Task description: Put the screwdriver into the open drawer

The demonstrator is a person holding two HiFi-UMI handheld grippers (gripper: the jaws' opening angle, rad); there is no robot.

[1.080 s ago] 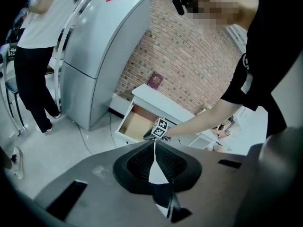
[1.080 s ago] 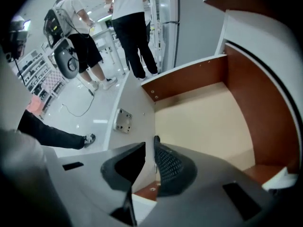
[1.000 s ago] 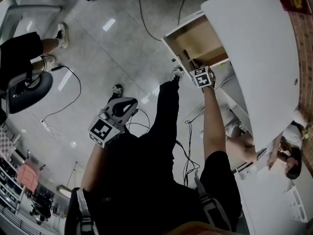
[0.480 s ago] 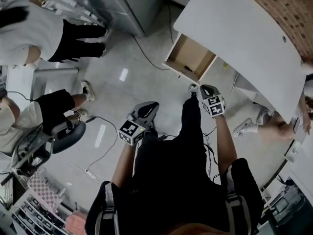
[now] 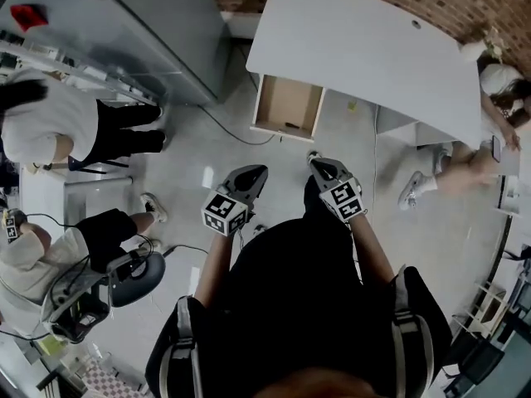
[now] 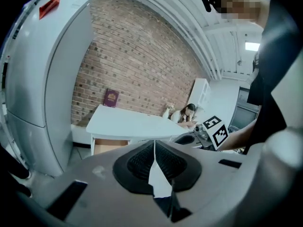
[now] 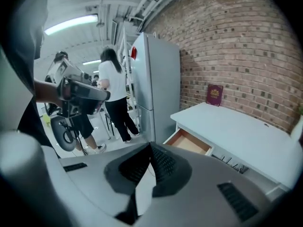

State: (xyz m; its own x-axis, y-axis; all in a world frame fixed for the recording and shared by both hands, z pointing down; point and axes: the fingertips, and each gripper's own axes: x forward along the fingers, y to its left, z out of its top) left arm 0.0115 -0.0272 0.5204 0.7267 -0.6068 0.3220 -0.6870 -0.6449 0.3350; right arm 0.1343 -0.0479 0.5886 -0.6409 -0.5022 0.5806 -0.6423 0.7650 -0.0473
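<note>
Both grippers are held out in front of the body, over the floor and well apart from the white table (image 5: 365, 48).

Left gripper (image 5: 251, 173): fingers closed, tips meeting, nothing between them.

Right gripper (image 5: 319, 165): fingers likewise pressed together, empty.

Drawer (image 5: 282, 99): pulled out and open, under the end of the table nearest the refrigerator (image 5: 149, 31).

Screwdriver (image 5: 292, 126): a small dark elongated item on the drawer floor, close to the front wall. Too small for further detail. Neither gripper is touching it.

Maroon booklet (image 7: 214, 94): upright against the brick wall (image 7: 246, 46), at the back edge of the table.

People: a seated person (image 5: 498, 81) at the far end of the table, and a standing person (image 5: 66, 127) in a white top beside the refrigerator.
</note>
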